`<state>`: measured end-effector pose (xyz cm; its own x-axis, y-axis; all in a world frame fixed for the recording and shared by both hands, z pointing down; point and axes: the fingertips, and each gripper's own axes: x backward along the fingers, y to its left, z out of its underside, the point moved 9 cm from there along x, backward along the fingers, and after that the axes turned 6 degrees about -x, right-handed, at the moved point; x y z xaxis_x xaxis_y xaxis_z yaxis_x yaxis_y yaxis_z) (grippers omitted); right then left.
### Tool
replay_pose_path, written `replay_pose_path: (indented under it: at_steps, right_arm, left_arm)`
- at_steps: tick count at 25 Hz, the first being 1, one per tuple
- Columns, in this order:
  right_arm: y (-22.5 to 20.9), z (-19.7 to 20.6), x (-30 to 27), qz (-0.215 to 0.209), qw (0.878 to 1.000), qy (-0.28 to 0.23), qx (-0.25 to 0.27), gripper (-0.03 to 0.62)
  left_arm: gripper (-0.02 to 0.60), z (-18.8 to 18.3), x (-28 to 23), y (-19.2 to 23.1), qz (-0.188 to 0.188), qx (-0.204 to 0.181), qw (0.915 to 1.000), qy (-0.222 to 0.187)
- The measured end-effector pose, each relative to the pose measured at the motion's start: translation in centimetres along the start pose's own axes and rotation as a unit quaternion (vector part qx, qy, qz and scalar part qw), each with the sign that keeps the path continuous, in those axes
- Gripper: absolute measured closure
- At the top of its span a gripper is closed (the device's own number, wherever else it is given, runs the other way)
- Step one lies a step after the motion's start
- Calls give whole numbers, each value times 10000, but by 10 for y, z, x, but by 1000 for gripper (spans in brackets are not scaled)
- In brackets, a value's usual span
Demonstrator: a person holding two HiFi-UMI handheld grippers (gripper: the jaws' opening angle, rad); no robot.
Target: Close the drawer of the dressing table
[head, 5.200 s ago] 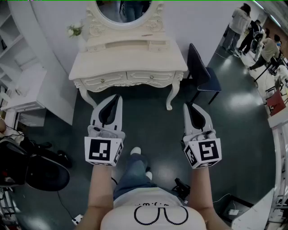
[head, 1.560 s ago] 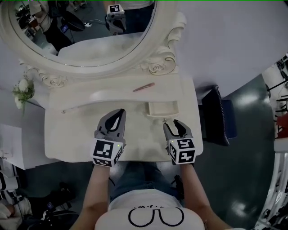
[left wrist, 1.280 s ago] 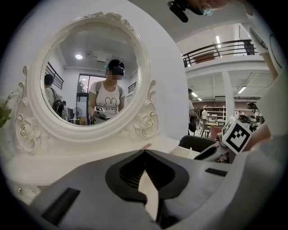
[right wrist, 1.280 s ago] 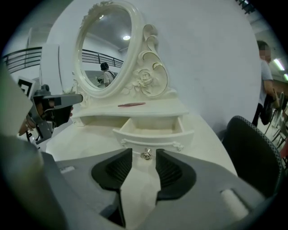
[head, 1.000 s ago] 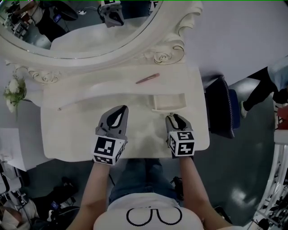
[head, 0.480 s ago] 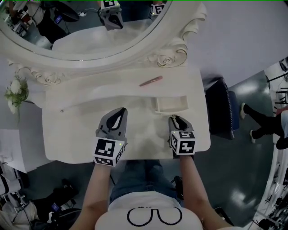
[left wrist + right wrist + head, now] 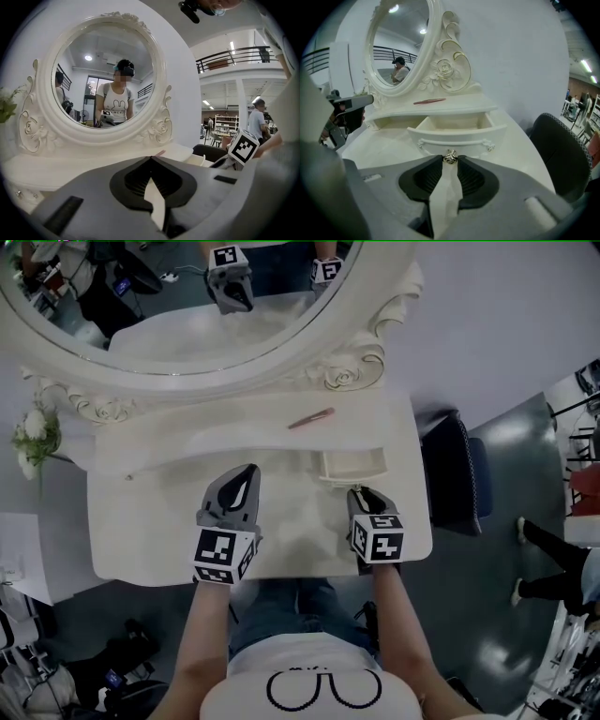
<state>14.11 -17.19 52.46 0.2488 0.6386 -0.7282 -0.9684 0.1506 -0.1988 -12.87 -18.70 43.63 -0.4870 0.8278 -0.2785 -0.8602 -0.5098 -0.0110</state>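
Now that the right gripper (image 7: 365, 495) has just closed its jaws onto the small silver knob (image 7: 450, 157) of the cream wooden drawer (image 7: 354, 465), pulled open near the cream dressing table's (image 7: 141, 521) right edge, it looks ready to push, with the left gripper (image 7: 249, 472) closed on nothing at mid-table and the 1 thin pink stick (image 7: 310, 418) on the shelf above well out of the way.

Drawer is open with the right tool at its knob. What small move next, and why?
Likely push the right tool straight ahead toward the mirror. Its jaws have just been closing and pinch the knob between them, and the drawer stands pulled out, so a straight push should seat it.
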Motion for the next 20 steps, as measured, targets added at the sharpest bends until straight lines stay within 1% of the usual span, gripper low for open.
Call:
replay_pose_path:
  at_steps: [4,10,14,20]
  right_arm:
    - [-3,-3,-7,-44,10000,42,-12,491]
    - [-4,-11,-14,-73,10000,61,12,493]
    - [-5,-18,-20,-82,9999,99,19,491]
    - [-6,-29,-30,-150,9998,137,-21,491]
  left_arm:
    - [584,0,-2,0,-23,95,9999,-56]
    - [584,3,-2,3,-9,120,9999,13]
    - [584,-2,-4,5,-26,203,9998,-46]
    - [584,-8,-8,7,-17,183,9998,-85]
